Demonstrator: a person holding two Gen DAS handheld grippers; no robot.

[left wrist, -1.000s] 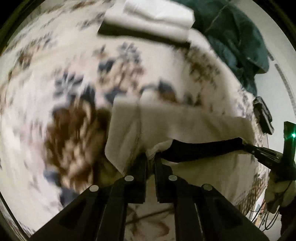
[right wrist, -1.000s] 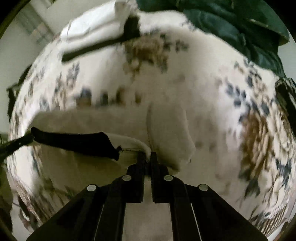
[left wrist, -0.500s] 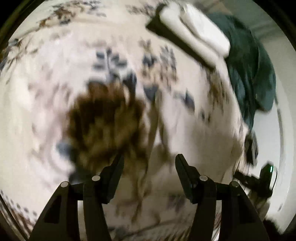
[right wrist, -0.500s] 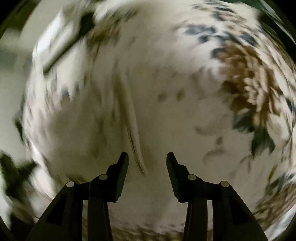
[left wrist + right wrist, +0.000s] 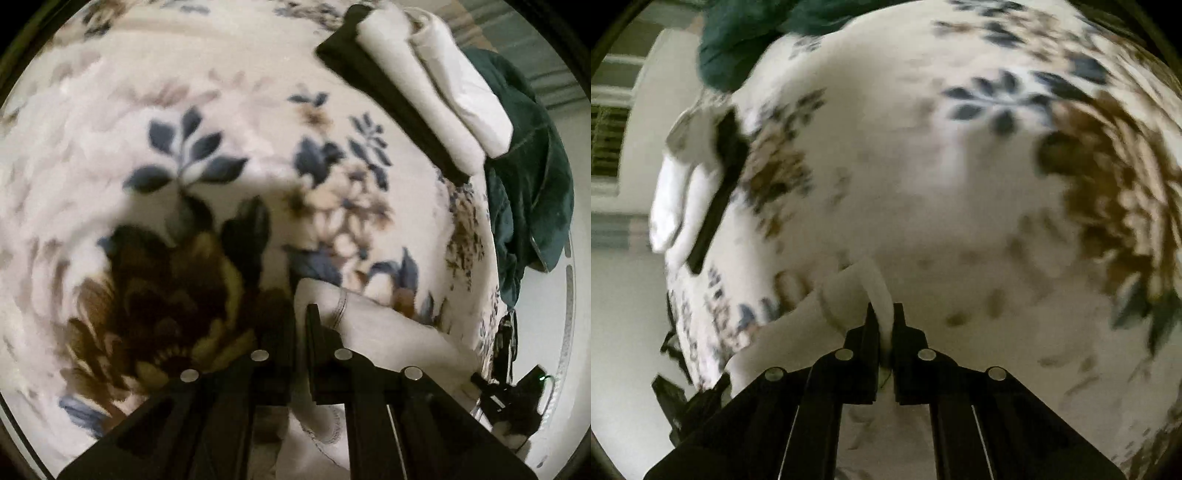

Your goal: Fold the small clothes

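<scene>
A small white garment (image 5: 373,328) lies on the floral blanket (image 5: 184,110) at the near right of the left wrist view. My left gripper (image 5: 301,314) is shut on the garment's near left edge. In the right wrist view my right gripper (image 5: 884,314) is shut on a raised fold of the same white garment (image 5: 849,291), which trails off to the left. The other gripper (image 5: 517,391) shows dark at the far right of the left wrist view.
A stack of folded white clothes (image 5: 436,85) on a black one lies at the far side of the blanket; it also shows in the right wrist view (image 5: 683,192). A dark green garment (image 5: 528,184) is heaped past it, near the bed's edge.
Both grippers held the garment one second ago, opened and let it go half a second ago, and have now shut on it again at new spots along its edge.
</scene>
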